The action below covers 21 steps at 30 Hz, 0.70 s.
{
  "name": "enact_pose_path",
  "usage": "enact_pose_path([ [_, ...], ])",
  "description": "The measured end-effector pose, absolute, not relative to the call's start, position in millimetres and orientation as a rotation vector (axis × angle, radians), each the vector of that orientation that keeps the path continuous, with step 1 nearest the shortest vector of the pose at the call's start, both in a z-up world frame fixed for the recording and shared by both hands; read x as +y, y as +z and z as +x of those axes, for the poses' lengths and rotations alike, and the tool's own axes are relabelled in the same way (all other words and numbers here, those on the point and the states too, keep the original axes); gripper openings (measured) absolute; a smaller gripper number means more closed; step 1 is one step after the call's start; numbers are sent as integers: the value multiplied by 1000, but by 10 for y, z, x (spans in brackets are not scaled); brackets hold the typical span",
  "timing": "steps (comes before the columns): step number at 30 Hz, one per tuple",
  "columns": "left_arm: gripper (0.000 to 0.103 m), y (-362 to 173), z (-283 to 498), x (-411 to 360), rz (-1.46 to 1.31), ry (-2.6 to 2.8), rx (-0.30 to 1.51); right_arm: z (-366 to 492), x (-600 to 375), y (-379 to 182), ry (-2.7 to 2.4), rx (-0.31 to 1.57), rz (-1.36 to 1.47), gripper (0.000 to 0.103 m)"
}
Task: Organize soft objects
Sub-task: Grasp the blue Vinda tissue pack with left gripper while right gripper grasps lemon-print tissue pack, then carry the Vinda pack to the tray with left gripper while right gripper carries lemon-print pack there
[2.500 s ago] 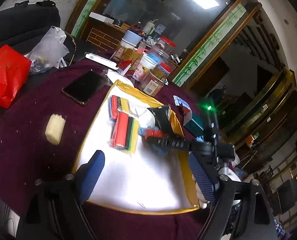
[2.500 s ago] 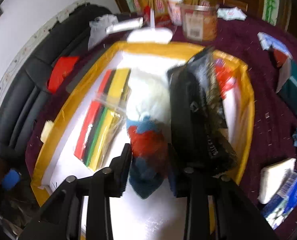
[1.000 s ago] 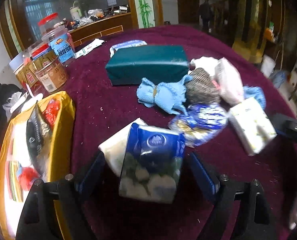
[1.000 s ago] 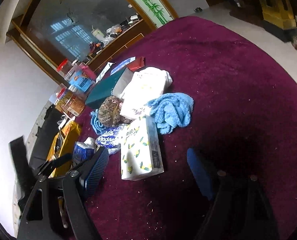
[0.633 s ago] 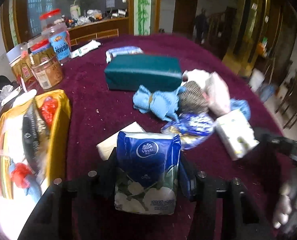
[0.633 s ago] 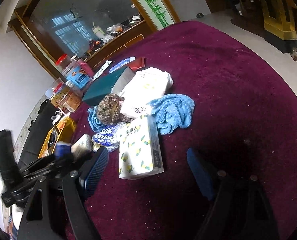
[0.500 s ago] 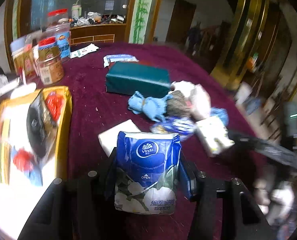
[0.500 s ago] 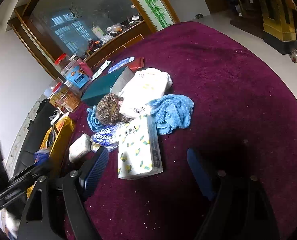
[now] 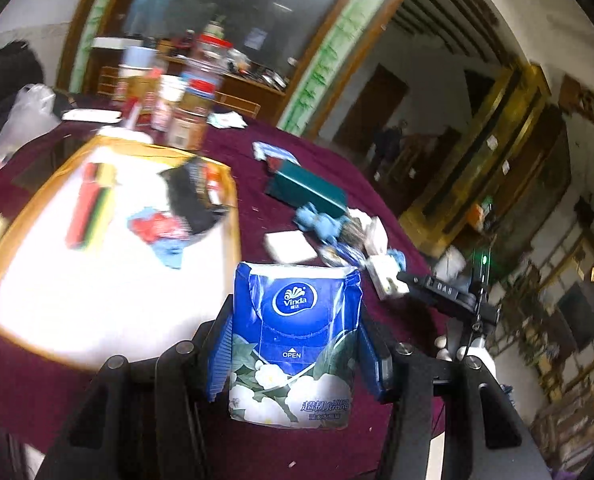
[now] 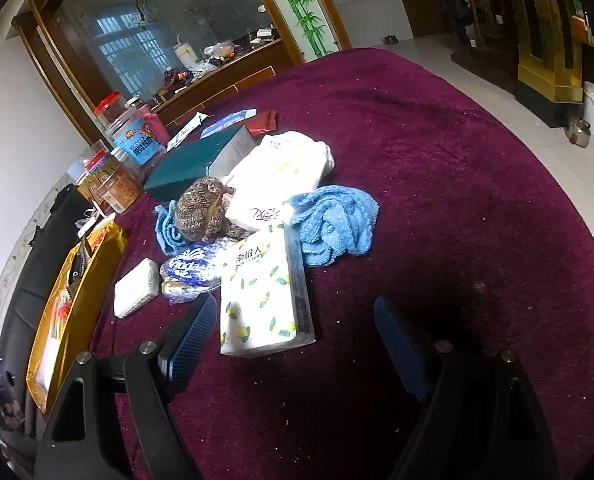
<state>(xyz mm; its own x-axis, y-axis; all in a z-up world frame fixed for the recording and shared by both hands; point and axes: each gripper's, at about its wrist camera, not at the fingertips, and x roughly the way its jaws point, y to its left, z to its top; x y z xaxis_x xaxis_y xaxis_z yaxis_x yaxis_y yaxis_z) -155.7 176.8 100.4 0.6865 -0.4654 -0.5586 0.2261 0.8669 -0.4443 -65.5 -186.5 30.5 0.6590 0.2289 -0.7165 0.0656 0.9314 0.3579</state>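
On the left sits the yellow-rimmed tray (image 9: 233, 204) with its white floor, holding a striped packet (image 9: 91, 204) and a black pouch (image 9: 191, 196). The left tool (image 9: 293, 350) is clenched on a blue Vinda tissue pack (image 9: 293, 344) — lifted over the tray's right edge above the maroon counter (image 10: 457, 160). Its jaws have just been closing on that pack. Further right lies the soft pile — a lemon-print tissue pack (image 10: 263, 296), a blue towel (image 10: 333, 220), a brown knit item (image 10: 207, 208). The right tool (image 10: 297, 340) hangs released just before the lemon-print pack, gripping nothing.

Tray (image 9: 229, 200) contents (left view) motion-blurred
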Motion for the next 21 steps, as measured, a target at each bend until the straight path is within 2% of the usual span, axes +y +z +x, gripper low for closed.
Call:
enact_pose_path([
  [8, 56, 1041, -1883, 2375, -475, -356, 651, -765, -2124, 406, 11, 818, 448, 80],
  [14, 56, 1073, -2014, 2606, -485, -331, 606, -782, -1943, 515, 5, 878, 303, 80],
  [21, 56, 920, -1932, 2659, -507, -319, 634, -466, -1452, 442, 21, 956, 144, 80],
])
